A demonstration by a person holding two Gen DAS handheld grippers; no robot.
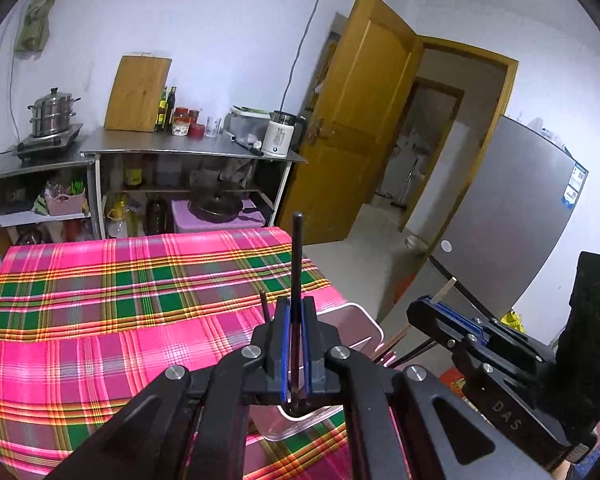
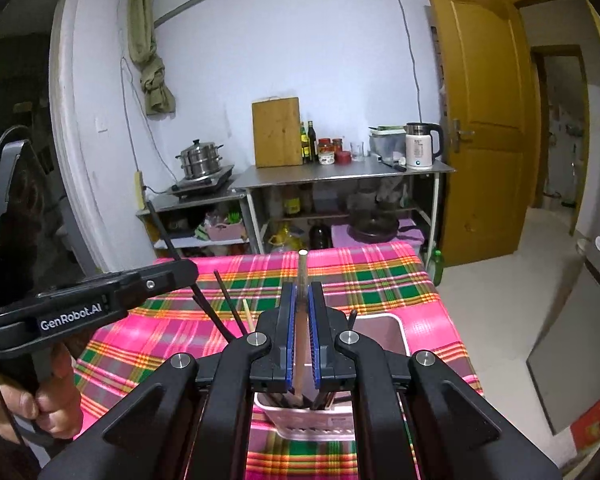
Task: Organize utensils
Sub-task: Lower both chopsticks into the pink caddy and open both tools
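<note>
Over the plaid-covered table [image 2: 380, 280], both grippers carry chopsticks. Clamped in the left gripper [image 1: 296, 312] is a black chopstick [image 1: 297, 256], standing up past its fingertips; the right gripper [image 2: 302, 300] is closed on a pale wooden chopstick [image 2: 302, 276]. Below them sits a pink basket [image 2: 396, 332] at the table's near edge, already bristling with several dark and wooden sticks. I judge the sorting partly done: these two pieces have not yet been set in place.
</note>
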